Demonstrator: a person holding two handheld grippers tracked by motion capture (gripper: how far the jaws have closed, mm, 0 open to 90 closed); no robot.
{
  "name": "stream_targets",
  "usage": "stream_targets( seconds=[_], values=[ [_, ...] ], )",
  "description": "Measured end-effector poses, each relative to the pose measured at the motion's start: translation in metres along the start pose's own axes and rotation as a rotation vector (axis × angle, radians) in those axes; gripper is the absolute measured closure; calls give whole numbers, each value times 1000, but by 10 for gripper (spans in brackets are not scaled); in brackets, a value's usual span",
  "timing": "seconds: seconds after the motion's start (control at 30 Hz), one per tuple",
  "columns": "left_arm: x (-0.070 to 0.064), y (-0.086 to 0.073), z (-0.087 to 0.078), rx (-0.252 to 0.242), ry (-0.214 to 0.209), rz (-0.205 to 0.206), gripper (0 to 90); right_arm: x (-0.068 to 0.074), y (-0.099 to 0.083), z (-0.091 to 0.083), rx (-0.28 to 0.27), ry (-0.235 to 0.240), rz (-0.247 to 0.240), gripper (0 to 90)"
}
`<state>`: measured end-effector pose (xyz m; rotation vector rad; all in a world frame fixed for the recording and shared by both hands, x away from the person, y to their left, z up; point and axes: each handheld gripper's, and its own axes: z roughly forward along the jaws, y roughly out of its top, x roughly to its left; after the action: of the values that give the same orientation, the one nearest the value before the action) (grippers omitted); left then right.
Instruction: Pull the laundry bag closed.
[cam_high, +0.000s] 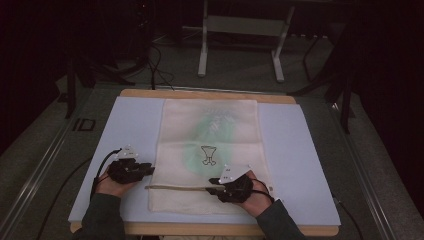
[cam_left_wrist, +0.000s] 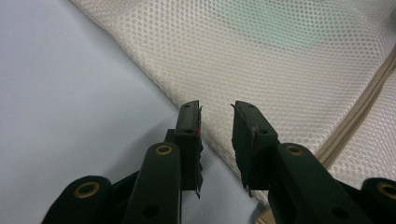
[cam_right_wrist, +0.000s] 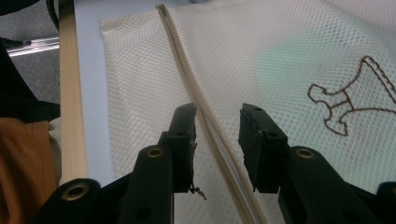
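- The pale sheet (cam_high: 295, 150) covers the wooden table (cam_high: 210, 93) and underlies everything.
- The mesh bag (cam_high: 210, 130) lies flat on it, long axis running away from the person; its zipper (cam_high: 175, 187) crosses the near end, at right angles to that axis.
- A dark outline drawing (cam_high: 208, 155) sits mid-bag, beyond the right jaws and to their right.
- The left gripper (cam_left_wrist: 216, 108) has its jaws spread, with the bag's edge running between the tips.
- The right gripper (cam_right_wrist: 218, 116) has its jaws spread too, one on either side of the zipper, which runs forward between them.
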<state>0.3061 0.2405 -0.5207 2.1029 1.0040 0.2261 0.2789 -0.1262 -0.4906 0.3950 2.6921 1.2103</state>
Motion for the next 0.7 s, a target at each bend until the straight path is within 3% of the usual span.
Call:
stream_targets(
  seconds=[0.7],
  values=[
    [1, 0, 0, -1, -1, -2, 719, 7, 21, 18, 2, 33, -43, 675]
  ],
)
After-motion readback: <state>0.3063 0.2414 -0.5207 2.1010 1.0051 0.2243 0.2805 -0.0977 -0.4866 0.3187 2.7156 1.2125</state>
